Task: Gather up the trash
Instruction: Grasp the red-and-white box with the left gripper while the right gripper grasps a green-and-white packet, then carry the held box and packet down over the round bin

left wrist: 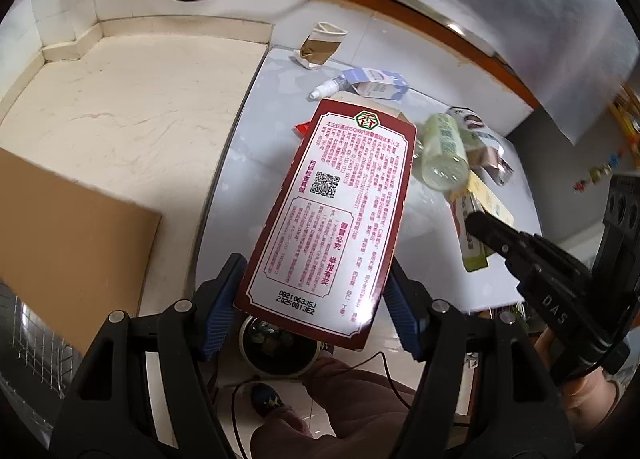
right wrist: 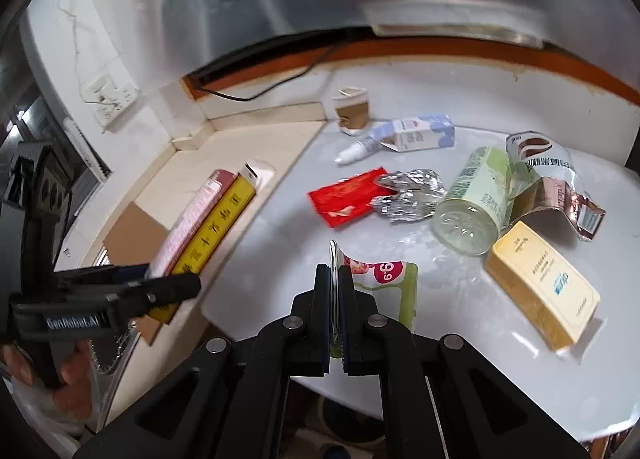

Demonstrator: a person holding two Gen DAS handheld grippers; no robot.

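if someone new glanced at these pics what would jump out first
The tall dark red box with pink print fills the left wrist view, clamped between the left tool pads. The right tool is pinched on a thin green and white wrapper at the near edge of the white table. Behind it lie a red packet, crumpled foil and a pale green bottle.

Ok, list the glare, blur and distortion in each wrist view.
Left wrist view: glare whitens the lower edge of the red carton; fisheye bends the table edge; the top is a blurred haze. Right wrist view: the carton is motion-smeared, the wall socket soft, the top hazy.
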